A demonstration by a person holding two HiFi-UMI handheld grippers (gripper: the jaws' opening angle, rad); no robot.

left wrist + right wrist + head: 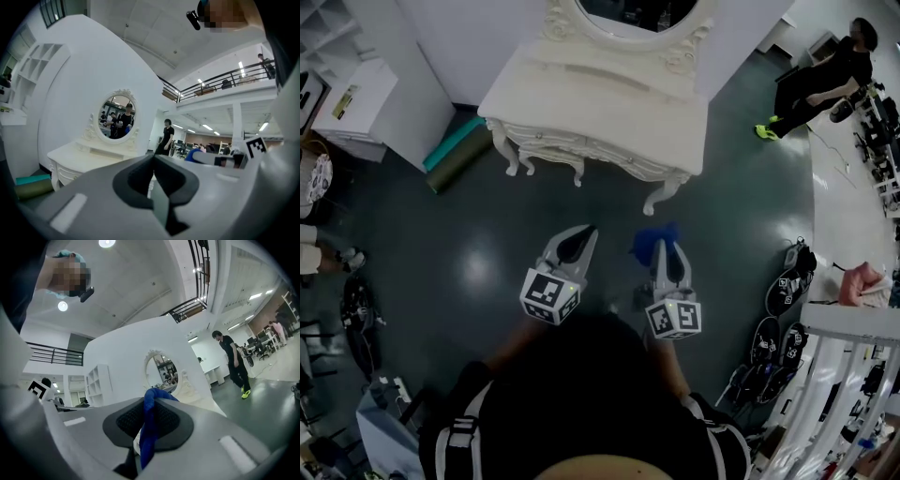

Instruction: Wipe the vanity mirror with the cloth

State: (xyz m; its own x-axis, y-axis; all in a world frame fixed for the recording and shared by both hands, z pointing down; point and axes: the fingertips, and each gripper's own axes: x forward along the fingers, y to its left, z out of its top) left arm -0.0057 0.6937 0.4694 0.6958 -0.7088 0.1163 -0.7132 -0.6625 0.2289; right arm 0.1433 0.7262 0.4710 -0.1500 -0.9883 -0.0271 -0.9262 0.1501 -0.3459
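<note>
The white vanity table (pixel 600 94) stands ahead of me, its oval mirror (pixel 628 14) cut off by the top edge of the head view. The mirror (pixel 117 117) shows whole in the left gripper view and smaller (pixel 161 371) in the right gripper view. My right gripper (pixel 661 248) is shut on a blue cloth (pixel 654 239), and the cloth (pixel 149 427) hangs folded between its jaws (pixel 151 401). My left gripper (pixel 586 232) is shut with nothing in it, its tips (pixel 153 158) touching. Both grippers are held over the dark floor, well short of the table.
Rolled teal and olive mats (pixel 455 150) lie by the table's left legs, beside a white cabinet (pixel 375 103). A person in black (pixel 825 80) walks at the far right. White racks with gear (pixel 825 375) line the right side. Dark floor (pixel 469 253) lies between me and the table.
</note>
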